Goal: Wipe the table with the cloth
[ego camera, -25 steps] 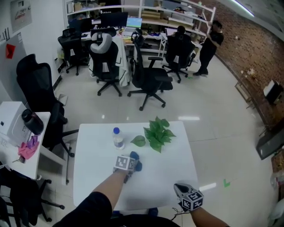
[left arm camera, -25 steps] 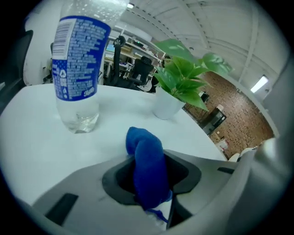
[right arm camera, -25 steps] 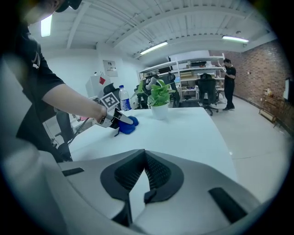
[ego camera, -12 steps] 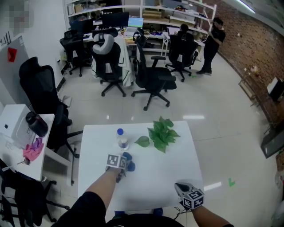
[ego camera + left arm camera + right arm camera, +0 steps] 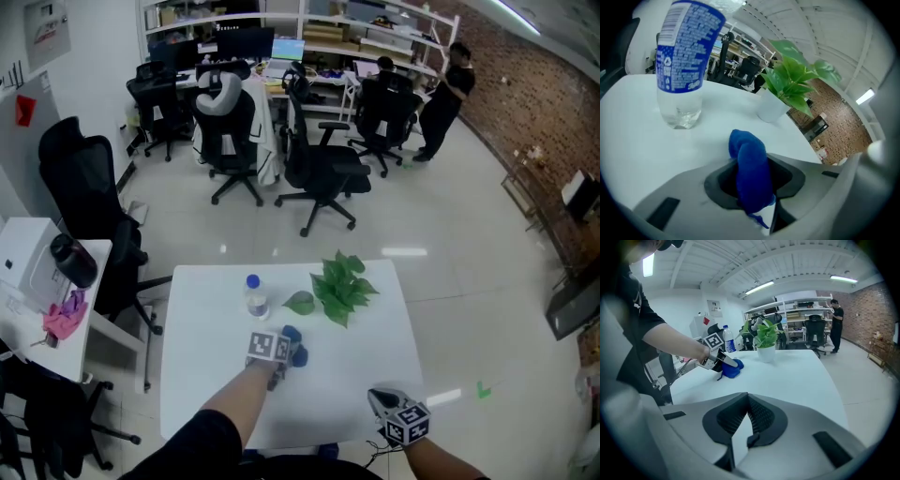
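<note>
The blue cloth [image 5: 293, 350] lies bunched on the white table [image 5: 361, 370], a little nearer to me than the table's middle. My left gripper [image 5: 278, 355] is shut on the cloth [image 5: 745, 145] and presses it against the tabletop. In the left gripper view the cloth fills the gap at my left gripper [image 5: 751, 162]. The right gripper view shows the left gripper [image 5: 723, 363] and the cloth [image 5: 732, 369] from the side. My right gripper [image 5: 398, 418] hangs at the table's front right edge, away from the cloth. Its jaws [image 5: 748, 397] are shut with nothing between them.
A water bottle [image 5: 253, 298] stands just beyond the cloth. A potted green plant [image 5: 339, 286] sits to the bottle's right. Black office chairs [image 5: 319, 169] stand on the floor beyond the table. A side table [image 5: 56, 328] with a pink rag is at the left.
My left gripper swept the cloth to the left across the table, then back to the right. The right gripper has stayed at the front right edge.
</note>
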